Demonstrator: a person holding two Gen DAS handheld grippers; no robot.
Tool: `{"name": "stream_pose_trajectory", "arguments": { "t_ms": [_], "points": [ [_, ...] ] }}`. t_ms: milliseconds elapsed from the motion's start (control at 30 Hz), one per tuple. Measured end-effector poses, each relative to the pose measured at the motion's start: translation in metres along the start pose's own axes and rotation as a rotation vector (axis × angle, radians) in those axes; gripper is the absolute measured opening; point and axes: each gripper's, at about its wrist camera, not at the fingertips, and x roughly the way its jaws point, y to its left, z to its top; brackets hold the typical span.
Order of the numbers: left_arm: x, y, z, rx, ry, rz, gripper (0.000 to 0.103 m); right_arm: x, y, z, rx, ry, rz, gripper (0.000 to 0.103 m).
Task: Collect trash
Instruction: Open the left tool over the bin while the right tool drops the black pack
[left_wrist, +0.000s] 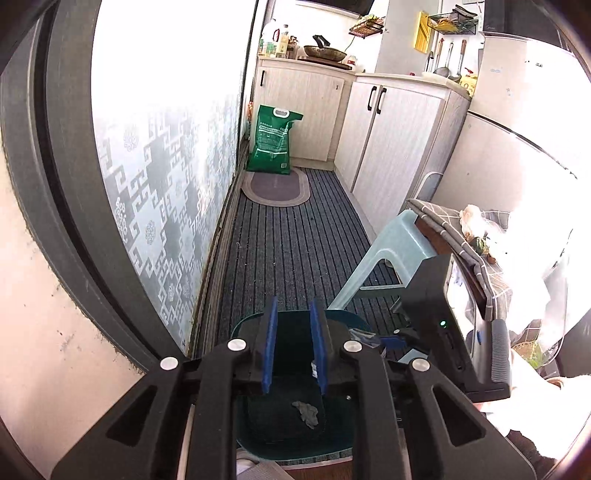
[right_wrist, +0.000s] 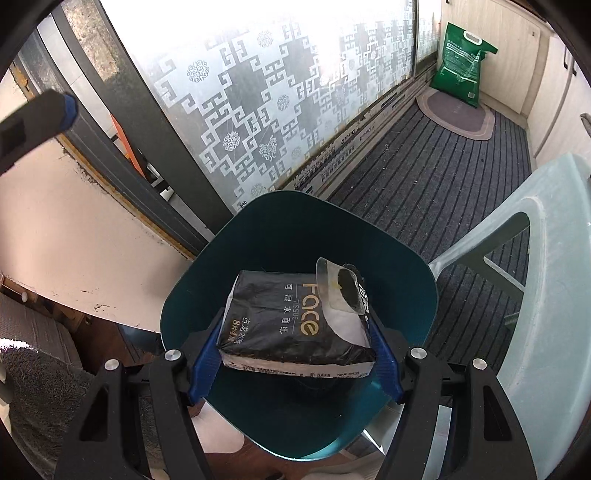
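A dark teal trash bin (right_wrist: 402, 295) stands on the floor below both grippers. My right gripper (right_wrist: 295, 358) is shut on a black "Face" tissue pack (right_wrist: 295, 328) and holds it over the bin's mouth. The pack's top flap is peeled open. My left gripper (left_wrist: 293, 347) is open and empty above the same bin (left_wrist: 247, 328). A crumpled grey scrap (left_wrist: 306, 413) lies on the bin's bottom. The left gripper's finger (right_wrist: 55, 110) shows at the upper left of the right wrist view.
A pale green plastic stool (left_wrist: 391, 254) (right_wrist: 546, 258) stands right of the bin. A patterned glass sliding door (left_wrist: 162, 184) runs along the left. A green sack (left_wrist: 271, 140) and oval mat (left_wrist: 275, 186) lie at the far end by cabinets (left_wrist: 388, 147). A cloth-covered table (left_wrist: 480, 251) is at right.
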Motion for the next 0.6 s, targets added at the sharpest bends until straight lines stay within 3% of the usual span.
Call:
{"name": "stream_pose_trajectory", "arguments": {
  "t_ms": [100, 333, 600],
  "points": [
    [-0.01, -0.004, 0.007, 0.013, -0.045, -0.003, 0.012, 0.012, 0.002, -0.006, -0.01, 0.028, -0.002, 0.072],
    [-0.042, -0.019, 0.023, 0.016, -0.132, -0.031, 0.012, 0.03, 0.003, -0.02, -0.011, 0.073, -0.004, 0.081],
    [-0.069, -0.036, 0.039, 0.039, -0.215, -0.047, 0.012, 0.018, 0.006, -0.025, -0.029, 0.052, -0.001, 0.081]
  ]
}}
